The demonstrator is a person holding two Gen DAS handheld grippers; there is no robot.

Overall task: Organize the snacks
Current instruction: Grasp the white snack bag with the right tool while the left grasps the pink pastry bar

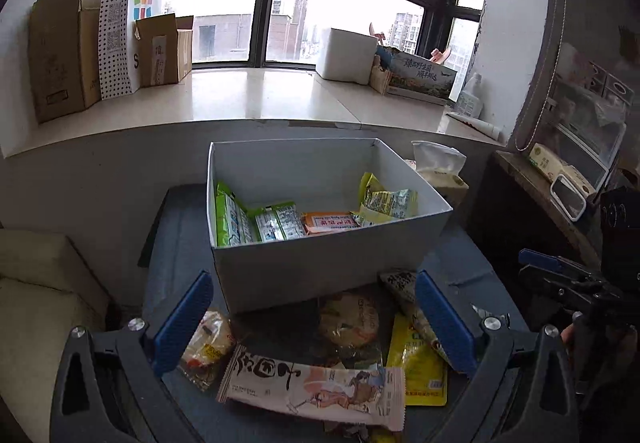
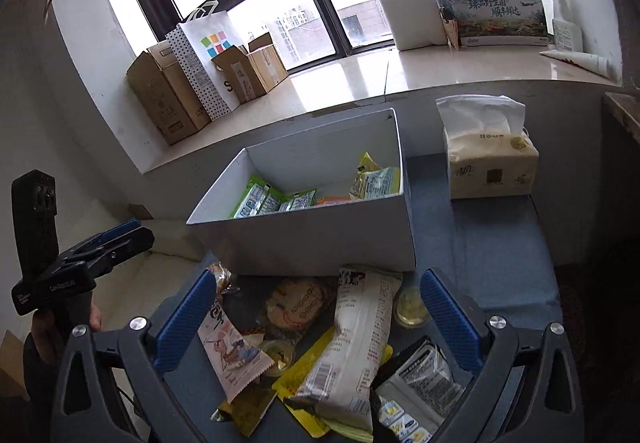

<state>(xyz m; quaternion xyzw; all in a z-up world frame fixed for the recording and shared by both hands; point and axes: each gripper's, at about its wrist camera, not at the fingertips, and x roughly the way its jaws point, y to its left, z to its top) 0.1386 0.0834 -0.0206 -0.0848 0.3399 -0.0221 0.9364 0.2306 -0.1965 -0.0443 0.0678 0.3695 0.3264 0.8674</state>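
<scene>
White box (image 1: 320,263) holds five snack packets (image 1: 276,225).

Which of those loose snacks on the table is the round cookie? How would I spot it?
Find the white box on the blue table. Just before its near wall, amid the loose packets, lies the round cookie in clear wrap. It is the only round, flat, tan snack; its neighbours are long printed packets.

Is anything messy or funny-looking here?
Yes. Several snacks lie in a jumbled heap on the table in front of the white box, overlapping at odd angles, while only a few packets sit inside the box. Nothing looks spilled or torn. Both hand-held grippers are open above the heap.
</scene>
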